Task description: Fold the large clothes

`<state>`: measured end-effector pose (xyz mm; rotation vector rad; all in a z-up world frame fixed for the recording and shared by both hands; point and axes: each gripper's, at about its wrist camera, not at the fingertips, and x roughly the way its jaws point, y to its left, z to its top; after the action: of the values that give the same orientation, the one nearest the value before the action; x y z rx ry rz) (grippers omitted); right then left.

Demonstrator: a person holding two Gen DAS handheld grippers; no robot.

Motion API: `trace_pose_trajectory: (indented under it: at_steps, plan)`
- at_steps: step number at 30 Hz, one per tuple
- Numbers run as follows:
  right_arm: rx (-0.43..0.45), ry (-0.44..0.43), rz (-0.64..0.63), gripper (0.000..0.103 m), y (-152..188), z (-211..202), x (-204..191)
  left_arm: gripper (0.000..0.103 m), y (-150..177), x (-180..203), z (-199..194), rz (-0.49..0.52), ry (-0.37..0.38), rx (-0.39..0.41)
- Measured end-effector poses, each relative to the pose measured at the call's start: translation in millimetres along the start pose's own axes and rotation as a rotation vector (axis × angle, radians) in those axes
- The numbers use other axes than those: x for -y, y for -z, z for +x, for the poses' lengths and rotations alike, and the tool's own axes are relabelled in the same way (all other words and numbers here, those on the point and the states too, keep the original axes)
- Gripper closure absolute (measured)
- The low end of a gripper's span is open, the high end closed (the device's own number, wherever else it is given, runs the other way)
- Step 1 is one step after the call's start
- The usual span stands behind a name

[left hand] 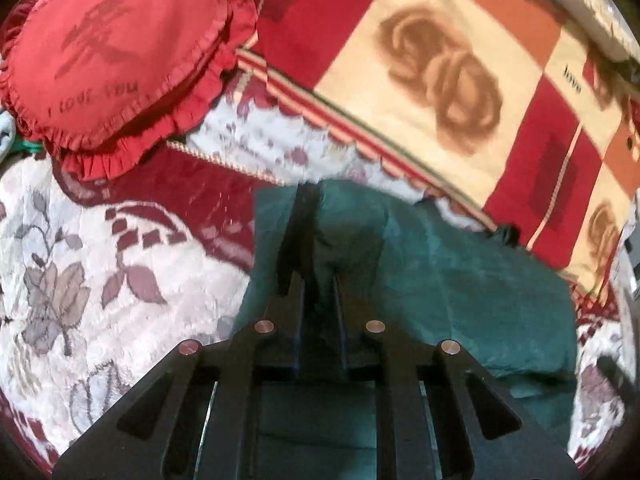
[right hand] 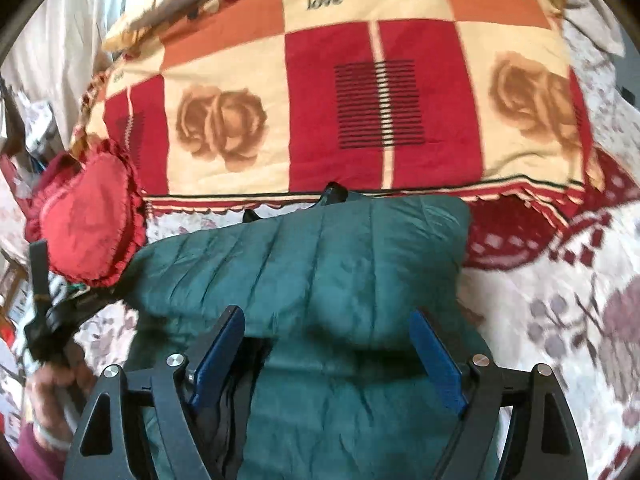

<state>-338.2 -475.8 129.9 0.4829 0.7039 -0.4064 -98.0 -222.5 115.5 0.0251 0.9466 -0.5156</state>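
A dark green quilted jacket [left hand: 440, 288] lies folded on the bed, its far edge near a patterned blanket. My left gripper [left hand: 310, 196] reaches over it, jaws shut, pinching the jacket's fabric at that far edge. In the right wrist view the jacket [right hand: 320, 260] fills the middle, and a dark lining shows at its near left. My right gripper [right hand: 330, 344] stands wide open, its blue pads [right hand: 222, 344] on either side of a bulging fold at the jacket's near edge. The pads do not visibly press on it.
A white and maroon floral bedspread [left hand: 100, 280] covers the bed. A red, cream and orange rose blanket [right hand: 360, 100] lies beyond the jacket. A red heart-shaped frilled cushion [left hand: 116, 52] sits at the left. A person's hand [right hand: 52, 380] shows at the lower left.
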Motion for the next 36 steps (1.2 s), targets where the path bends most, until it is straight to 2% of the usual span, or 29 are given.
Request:
trace_pose_trajectory:
  at_steps: [3, 6, 9, 12, 14, 18, 21, 27, 30, 36]
  plan:
    - [-0.043, 0.039, -0.045, 0.025, -5, 37, -13, 0.091, 11, 5, 4, 0.039, -0.018, -0.003]
    - [-0.139, 0.132, -0.099, 0.025, 7, 76, -16, 0.088, 17, 10, 6, 0.070, -0.019, -0.019]
    - [-0.141, 0.161, -0.142, 0.025, 16, 79, -16, 0.080, 17, 10, 3, 0.069, -0.020, -0.035]
    - [-0.146, 0.140, -0.117, 0.025, 16, 61, -11, 0.077, 13, 2, -11, 0.020, -0.020, -0.026]
    - [-0.111, 0.118, -0.094, 0.025, 14, 39, -8, 0.077, 11, 2, -21, -0.004, -0.015, -0.004]
    - [-0.054, 0.107, -0.110, 0.025, 10, 13, -12, 0.077, 6, 11, -36, 0.025, -0.026, 0.049]
    - [-0.029, 0.083, -0.110, 0.025, 6, 9, -24, 0.077, 4, 23, -36, 0.063, -0.038, 0.068]
    - [-0.014, 0.067, -0.154, 0.025, -4, 33, -55, 0.077, 2, 37, -12, 0.111, -0.078, 0.045]
    - [-0.033, 0.060, -0.159, 0.025, -4, 53, -64, 0.077, 1, 38, 3, 0.130, -0.114, 0.038]
    - [-0.076, 0.083, -0.197, 0.025, 3, 89, -73, 0.075, 2, 36, 32, 0.146, -0.134, -0.015]
